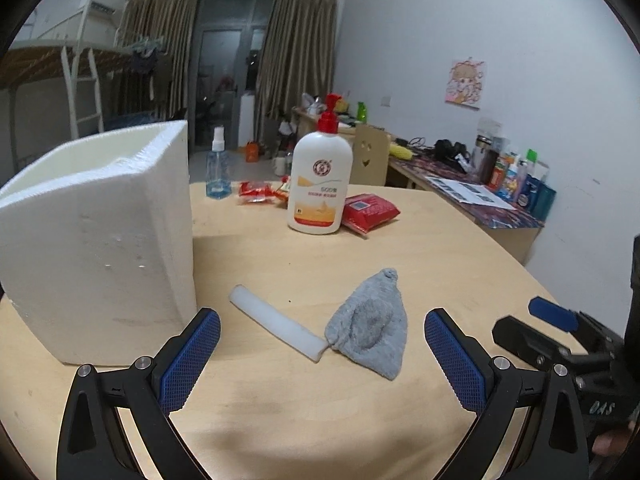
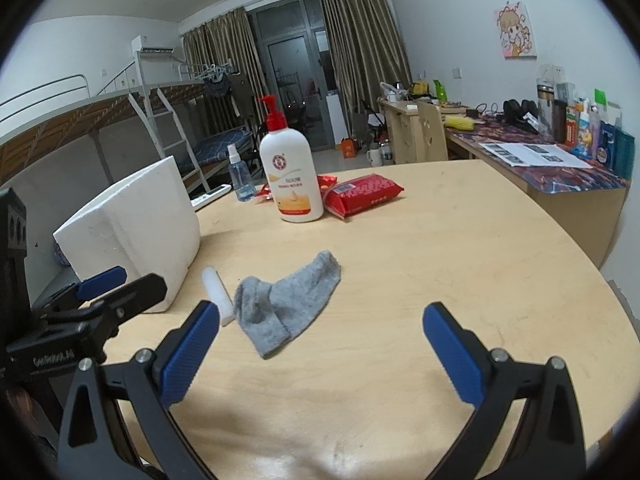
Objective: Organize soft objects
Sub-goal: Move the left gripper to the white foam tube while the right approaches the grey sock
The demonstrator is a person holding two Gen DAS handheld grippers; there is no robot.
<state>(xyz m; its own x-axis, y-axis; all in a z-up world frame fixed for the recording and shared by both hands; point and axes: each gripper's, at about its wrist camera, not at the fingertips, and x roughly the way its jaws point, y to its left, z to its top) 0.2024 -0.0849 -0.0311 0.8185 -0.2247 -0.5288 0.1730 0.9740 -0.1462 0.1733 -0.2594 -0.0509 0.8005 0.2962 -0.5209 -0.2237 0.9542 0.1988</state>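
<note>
A grey sock (image 1: 370, 326) (image 2: 286, 302) lies crumpled on the wooden table (image 1: 420, 264) (image 2: 460, 248). A white foam stick (image 1: 278, 322) (image 2: 218, 290) lies touching its left side. A white foam box (image 1: 96, 232) (image 2: 132, 232), open at the top, stands left of them. My left gripper (image 1: 322, 354) is open just short of the stick and sock, nothing between its fingers. My right gripper (image 2: 320, 350) is open too, with the sock just beyond its left finger. Each gripper shows at the edge of the other's view.
A white lotion bottle with a red pump (image 1: 320, 184) (image 2: 290, 172), a red packet (image 1: 370, 210) (image 2: 362, 192), small red wrappers (image 1: 260, 192) and a blue spray bottle (image 1: 218, 172) (image 2: 240, 180) stand at the table's far side. A cluttered desk (image 2: 560, 168) runs along the right wall.
</note>
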